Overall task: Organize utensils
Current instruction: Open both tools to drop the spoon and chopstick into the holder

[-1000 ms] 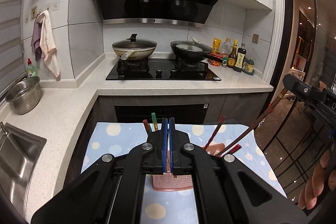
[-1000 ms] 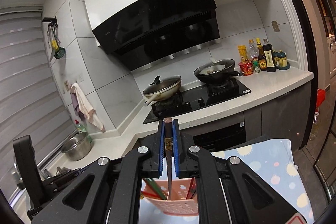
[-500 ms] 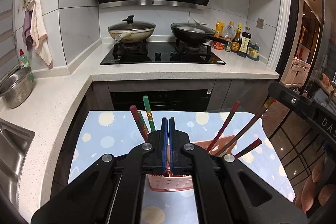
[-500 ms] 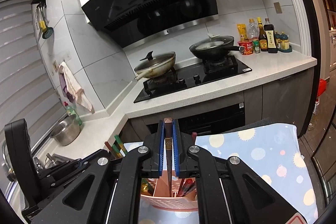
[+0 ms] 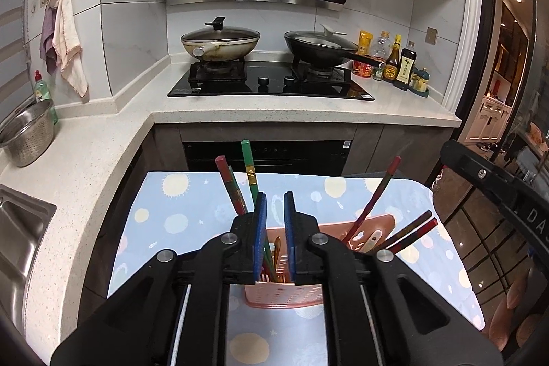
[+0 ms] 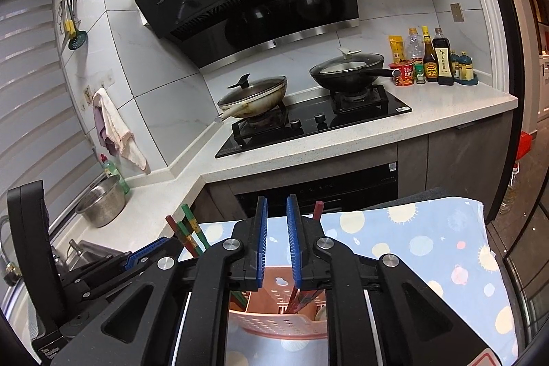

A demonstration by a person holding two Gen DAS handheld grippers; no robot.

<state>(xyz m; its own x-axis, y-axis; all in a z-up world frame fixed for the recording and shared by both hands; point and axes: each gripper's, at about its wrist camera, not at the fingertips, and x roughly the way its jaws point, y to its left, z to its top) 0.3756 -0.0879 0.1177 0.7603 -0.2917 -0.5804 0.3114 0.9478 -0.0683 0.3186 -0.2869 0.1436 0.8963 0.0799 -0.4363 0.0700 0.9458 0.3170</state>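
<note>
Utensils [image 5: 374,196] are standing sorted in the pink holder [image 5: 284,295] on the sun-patterned cloth [image 5: 178,208], red and green chopsticks [image 5: 248,174] leaning at one end, dark ones at the other. Both grippers, left gripper [image 5: 272,218] and right gripper [image 6: 276,228], are hovering over it, their jaws having just been opening, a small gap with nothing between the pads. Little is remaining, judging by the bare cloth (hidden areas aside).

Below my jaws sits the utensil basket [image 5: 284,295] on the cloth [image 5: 192,211]; chopsticks [image 5: 247,170] lean inside, stove [image 5: 267,81] beyond.
</note>
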